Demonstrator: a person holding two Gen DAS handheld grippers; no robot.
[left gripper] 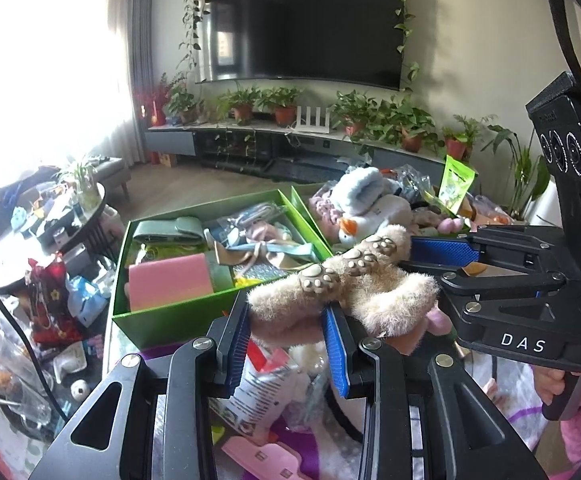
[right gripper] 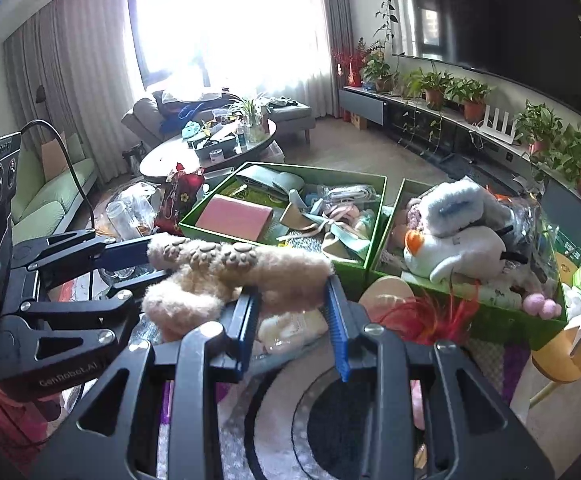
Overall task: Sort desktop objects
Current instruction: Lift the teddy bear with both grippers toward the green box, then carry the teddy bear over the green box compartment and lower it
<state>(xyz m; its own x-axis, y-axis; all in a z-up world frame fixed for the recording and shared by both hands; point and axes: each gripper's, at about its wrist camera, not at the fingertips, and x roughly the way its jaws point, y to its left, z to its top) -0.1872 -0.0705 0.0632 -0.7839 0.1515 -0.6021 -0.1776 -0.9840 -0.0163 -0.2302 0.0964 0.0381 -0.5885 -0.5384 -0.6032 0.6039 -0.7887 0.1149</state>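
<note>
A fluffy beige plush item with paw-pad prints (left gripper: 346, 280) is held in the air between both grippers. My left gripper (left gripper: 286, 316) is shut on one end of it. My right gripper (right gripper: 292, 300) is shut on the other end (right gripper: 286, 276). Each gripper shows in the other's view: the right one (left gripper: 502, 276) at the right, the left one (right gripper: 70, 264) at the left. Behind the plush stand two green boxes: the left box (left gripper: 170, 320) holds a pink pad (left gripper: 170, 280) and small items, the right box (right gripper: 490, 312) holds soft toys, with a white duck (right gripper: 454, 248) on top.
Below the grippers lie a printed pouch (left gripper: 262, 392), a pink clip (left gripper: 262, 456) and a purple cloth. A red fabric bag (left gripper: 50, 304) and clutter sit left of the boxes. A round coffee table (right gripper: 210, 148) and a TV console with plants (left gripper: 290, 128) stand beyond.
</note>
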